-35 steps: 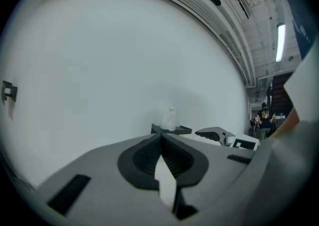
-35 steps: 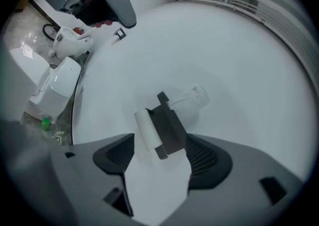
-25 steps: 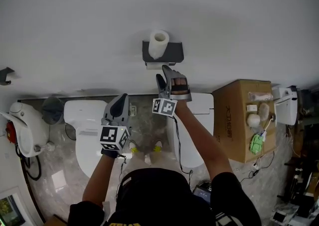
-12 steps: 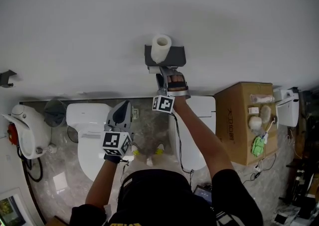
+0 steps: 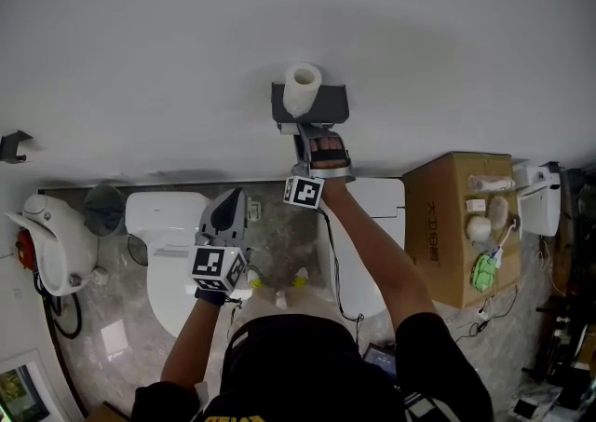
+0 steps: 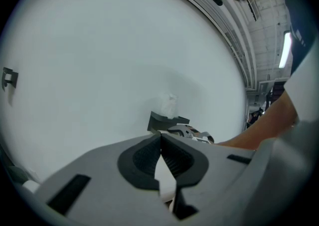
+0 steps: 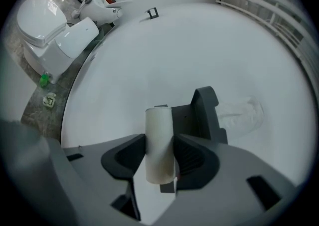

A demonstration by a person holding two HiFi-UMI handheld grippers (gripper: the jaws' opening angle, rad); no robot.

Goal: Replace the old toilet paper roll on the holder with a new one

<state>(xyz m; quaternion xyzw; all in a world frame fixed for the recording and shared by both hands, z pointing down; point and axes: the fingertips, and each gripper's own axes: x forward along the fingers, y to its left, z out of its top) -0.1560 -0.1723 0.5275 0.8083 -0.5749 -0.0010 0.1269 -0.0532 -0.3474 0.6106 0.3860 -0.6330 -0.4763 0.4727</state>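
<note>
Head view: a dark grey holder is hanging on a white wall, with a full new roll standing on top of it. The right gripper is reaching up to the holder's underside on an outstretched arm; what it is pinching is hidden here. The left gripper is hovering below and left of the holder, arm bent, above a toilet. A cardboard box is sitting to the lower right of the holder.

Left gripper view: the left gripper is pressing its jaws together on nothing and pointing toward the holder — the new roll is showing on top of it.

Right gripper view: only here is the old cardboard tube showing — bare, just in front of the holder. The right gripper has just been closing its jaws, and both pads are touching the tube's sides.
</note>
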